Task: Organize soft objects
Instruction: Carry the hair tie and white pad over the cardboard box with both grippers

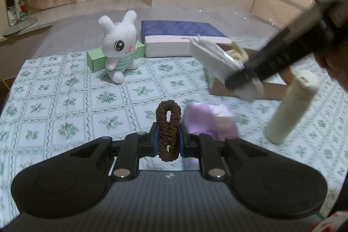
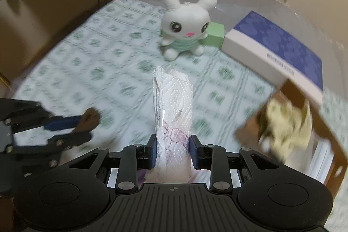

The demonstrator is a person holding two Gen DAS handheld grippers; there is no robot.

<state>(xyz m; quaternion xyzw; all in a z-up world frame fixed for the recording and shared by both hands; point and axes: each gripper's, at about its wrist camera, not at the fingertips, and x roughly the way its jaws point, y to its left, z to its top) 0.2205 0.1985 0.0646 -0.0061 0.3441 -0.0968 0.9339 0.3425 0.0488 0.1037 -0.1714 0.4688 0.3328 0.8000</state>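
Left tool [image 1: 168, 134] clamps a brown scrunchie [image 1: 168, 128]; right tool [image 2: 173, 150] grips a soft tissue pack [image 2: 174, 114], both raised above the patterned surface [image 1: 65, 101]. The cardboard box [image 2: 326, 134], probably the destination though blurred, lies to the right. Carry each item clear over its rim before releasing, one tool at a time.

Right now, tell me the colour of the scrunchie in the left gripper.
Dark brown scrunchie; clearest in the left wrist view.
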